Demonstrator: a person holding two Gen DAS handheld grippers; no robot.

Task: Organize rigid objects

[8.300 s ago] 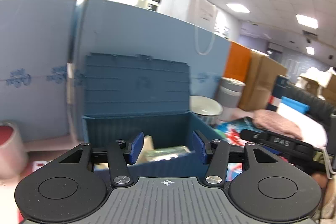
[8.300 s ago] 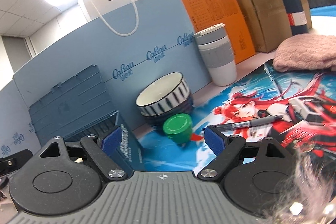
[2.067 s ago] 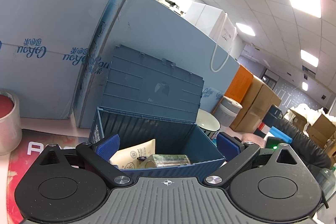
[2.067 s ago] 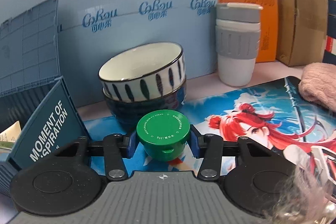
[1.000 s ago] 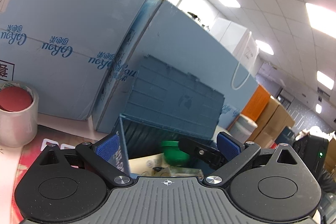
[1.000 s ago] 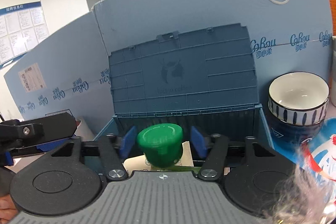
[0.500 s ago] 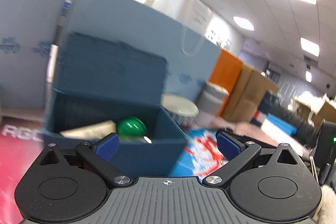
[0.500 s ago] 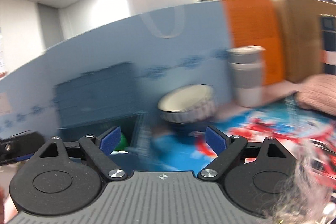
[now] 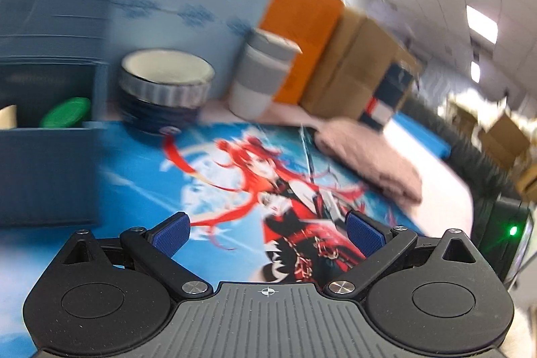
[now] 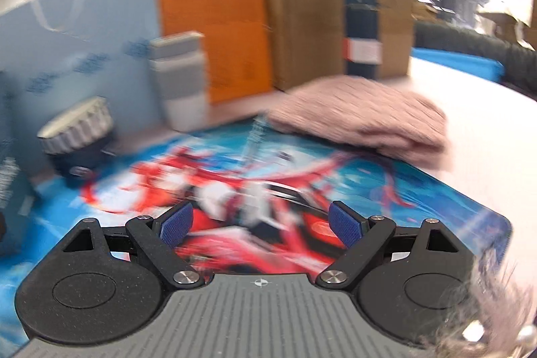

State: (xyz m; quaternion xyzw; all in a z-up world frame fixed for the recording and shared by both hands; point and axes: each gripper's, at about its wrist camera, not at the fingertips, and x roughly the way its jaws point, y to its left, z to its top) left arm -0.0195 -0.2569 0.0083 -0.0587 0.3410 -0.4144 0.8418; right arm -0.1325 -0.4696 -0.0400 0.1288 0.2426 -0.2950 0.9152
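Note:
A dark blue storage box with its lid up stands at the left of the left wrist view. The green-lidded jar lies inside it beside a pale packet. My left gripper is open and empty over the printed desk mat. My right gripper is open and empty above the same mat, to the right of the box. Both views are motion-blurred.
Stacked striped bowls sit right of the box, also in the right wrist view. A grey lidded cup, an orange box, cardboard boxes, a dark flask and a folded pink cloth line the back.
The green jar was carried by my right gripper into the blue box and let go there. Both grippers have since swung right, away from the box, over the mat.

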